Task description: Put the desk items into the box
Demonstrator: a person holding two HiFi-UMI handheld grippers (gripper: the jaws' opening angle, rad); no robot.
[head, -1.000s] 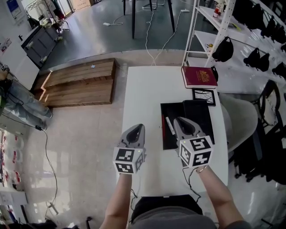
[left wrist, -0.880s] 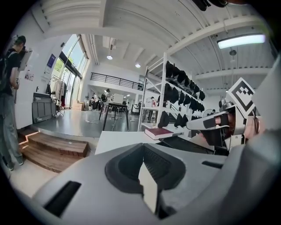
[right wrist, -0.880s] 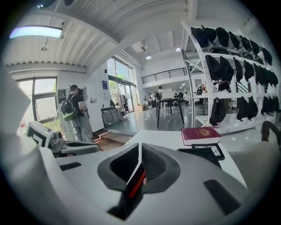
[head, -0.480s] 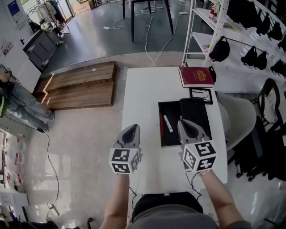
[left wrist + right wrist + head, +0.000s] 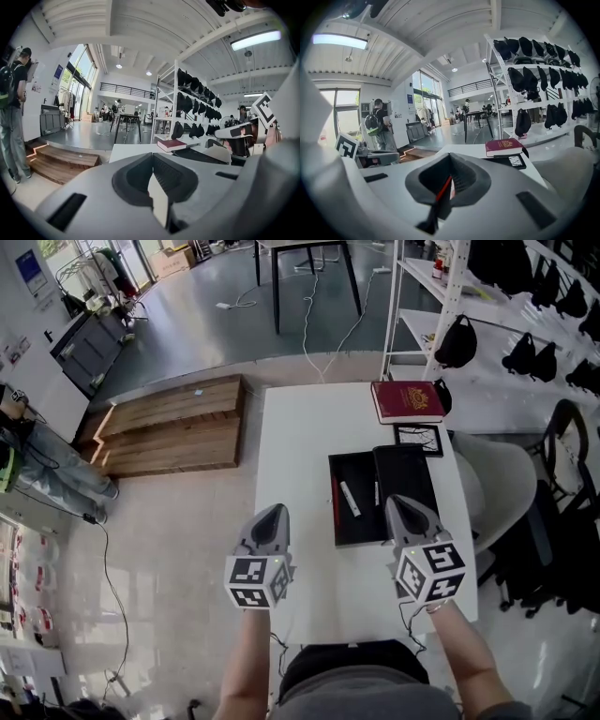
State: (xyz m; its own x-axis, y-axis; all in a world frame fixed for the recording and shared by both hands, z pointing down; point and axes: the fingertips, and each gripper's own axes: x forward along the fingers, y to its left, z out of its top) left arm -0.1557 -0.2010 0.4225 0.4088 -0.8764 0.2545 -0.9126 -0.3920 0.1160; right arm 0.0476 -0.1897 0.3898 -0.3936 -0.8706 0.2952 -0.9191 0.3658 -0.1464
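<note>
Bright daylight from big windows (image 5: 77, 70) plus a ceiling strip light (image 5: 340, 41) that blows out. My head view is sharp; the white table (image 5: 300, 446) glares a bit and shadows are soft. Both gripper views show heavy fisheye and black corners. My right gripper (image 5: 450, 157), close to the lens, looks slightly soft, I think.

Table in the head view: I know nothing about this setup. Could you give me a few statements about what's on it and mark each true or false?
1. The red book lies at the far end of the table. True.
2. The black box is closed. False: it lies open, with what looks like its lid flat beside it.
3. A white marker lies inside the box. True.
4. The small framed picture sits on top of the book. False: it lies on the table, between the book and the lid.
5. The left gripper is over the book. False: it is at the table's near left edge, well away from the book.
</note>
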